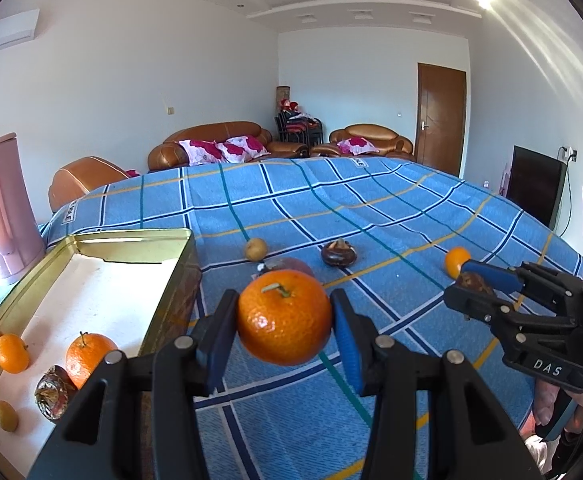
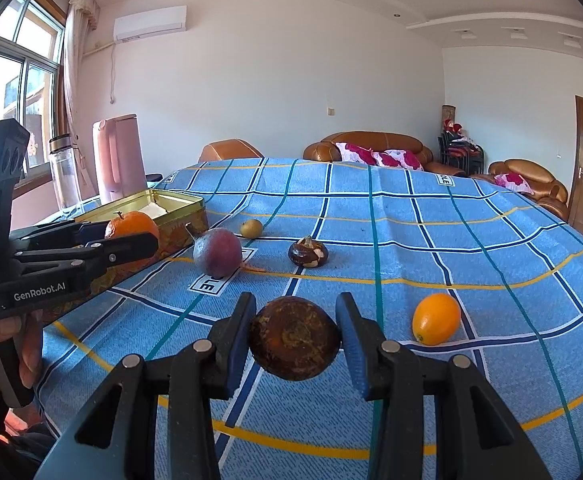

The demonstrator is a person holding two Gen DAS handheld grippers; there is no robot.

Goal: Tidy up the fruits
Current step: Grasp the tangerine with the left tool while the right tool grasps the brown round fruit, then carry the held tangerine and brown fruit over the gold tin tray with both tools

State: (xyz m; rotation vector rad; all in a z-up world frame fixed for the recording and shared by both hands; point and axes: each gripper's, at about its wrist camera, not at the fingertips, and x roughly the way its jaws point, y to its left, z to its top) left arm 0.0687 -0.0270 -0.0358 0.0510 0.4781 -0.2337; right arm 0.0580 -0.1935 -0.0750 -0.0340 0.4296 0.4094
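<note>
The left gripper [image 1: 285, 322] is clenched on a round orange mandarin with a short stem [image 1: 284, 317], lifted just off the near right corner of the open gold-rimmed metal tin [image 1: 131, 236]. The right gripper [image 2: 295, 338] is clamped on a dark brown, rough-skinned round fruit [image 2: 294, 338], well right of that tin above the blue checked tablecloth [image 2: 431, 216].

Only the left wrist view looks into the tin: on its pale floor lie two mandarins [image 1: 89, 358], a brown scaly fruit [image 1: 53, 396] and a small yellow-brown round fruit [image 1: 5, 415].

Only the right wrist view clearly shows the purple-red passion fruit [image 2: 217, 251] just beside the tin's right wall; in the left view the held mandarin hides most of it. Farther right of the tin lie a small tan fruit [image 2: 251, 228], a dark water chestnut [image 2: 308, 254], possibly peeling, and an oval orange kumquat [image 2: 436, 319].
</note>
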